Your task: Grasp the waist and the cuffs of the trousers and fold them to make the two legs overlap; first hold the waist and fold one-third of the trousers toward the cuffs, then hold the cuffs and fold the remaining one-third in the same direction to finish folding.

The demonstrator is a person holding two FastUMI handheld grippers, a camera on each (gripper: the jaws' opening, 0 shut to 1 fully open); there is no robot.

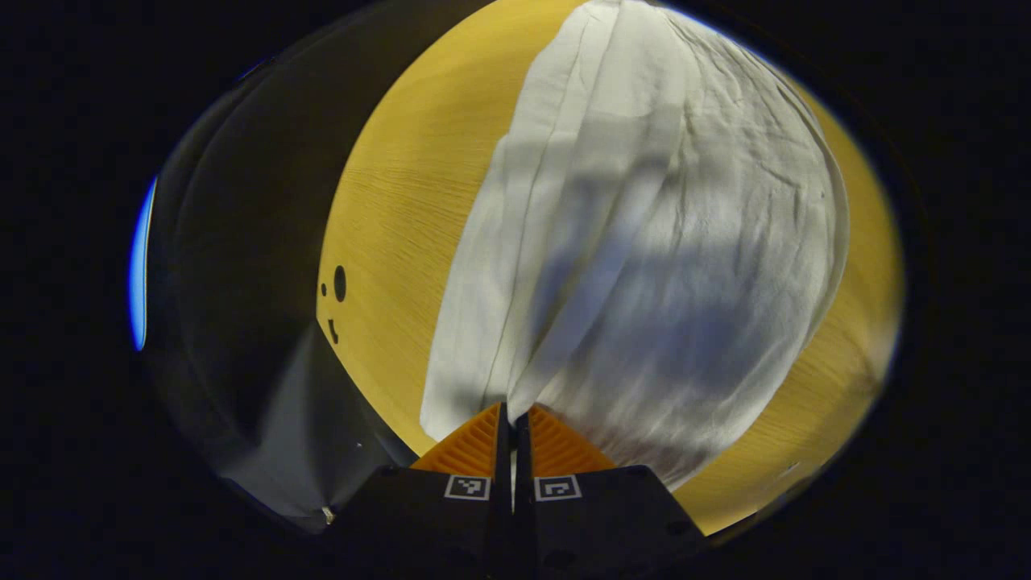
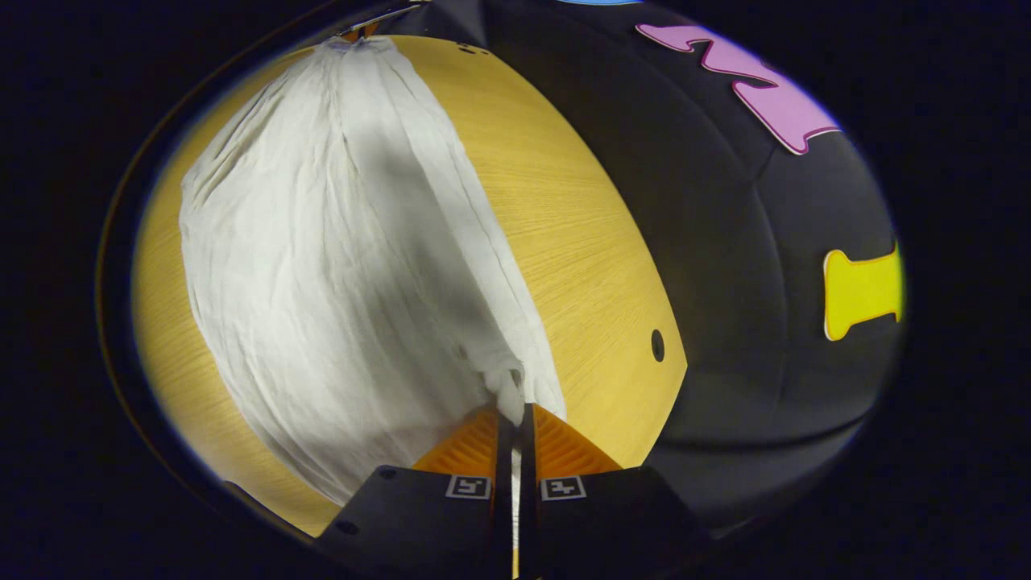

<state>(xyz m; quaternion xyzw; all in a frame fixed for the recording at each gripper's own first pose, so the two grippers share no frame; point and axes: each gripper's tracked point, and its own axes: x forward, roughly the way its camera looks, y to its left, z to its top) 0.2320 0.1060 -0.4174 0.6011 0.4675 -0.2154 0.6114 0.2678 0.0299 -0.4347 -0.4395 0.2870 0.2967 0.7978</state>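
White trousers [image 1: 644,242] lie stretched over the yellow wooden table [image 1: 395,209], wrinkled, with a seam running along their length. My left gripper [image 1: 512,412] is shut on one end of the trousers, a thin edge of cloth pinched between its fingers. In the right gripper view the same trousers [image 2: 322,266] spread away from me, and my right gripper [image 2: 515,412] is shut on a bunched corner of the cloth. At the far end of the trousers in that view, the other gripper [image 2: 358,31] shows small, holding the cloth.
The table's edge [image 2: 668,395] lies close on the right in the right gripper view, with a round hole [image 2: 657,345] near it. Small dark holes [image 1: 339,283] mark the table near its left edge in the left gripper view. Black booth cloth [image 1: 242,282] hangs beyond.
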